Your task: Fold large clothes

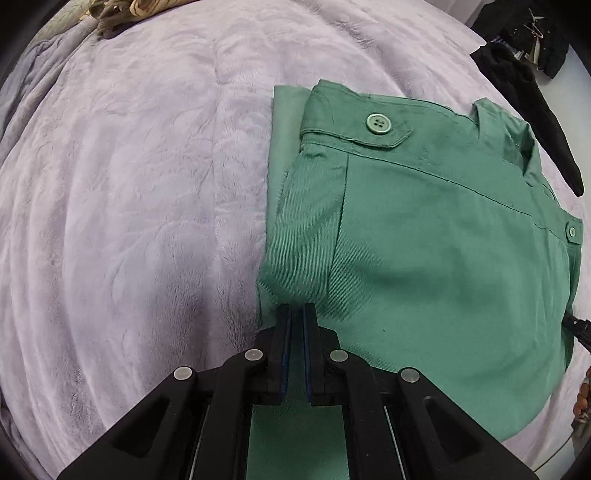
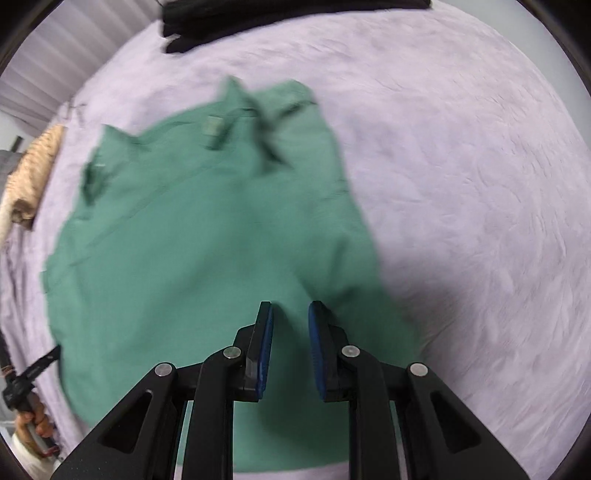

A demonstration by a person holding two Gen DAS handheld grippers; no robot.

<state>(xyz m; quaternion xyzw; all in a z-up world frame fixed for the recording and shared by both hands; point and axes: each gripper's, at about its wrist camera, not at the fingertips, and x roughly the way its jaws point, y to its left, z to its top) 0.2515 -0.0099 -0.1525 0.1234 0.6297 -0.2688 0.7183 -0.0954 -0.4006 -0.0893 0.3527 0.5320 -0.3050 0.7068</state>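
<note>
Lilac blanket (image 1: 129, 206) spreads under the folded green garment (image 1: 424, 258). My left gripper (image 1: 297, 310) pinches its near edge; my right gripper (image 2: 290, 310) hangs above it, jaws slightly parted, empty.

Right tongs (image 2: 290, 314) hang parted over the blurred green garment (image 2: 192, 229) spread on the lilac bed cover (image 2: 461, 184); black clothing (image 2: 236, 22) at twelve o'clock.

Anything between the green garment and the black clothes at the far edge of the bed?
Nothing: in the right wrist view only bare lilac blanket lies between the green garment and the black clothes.
</note>
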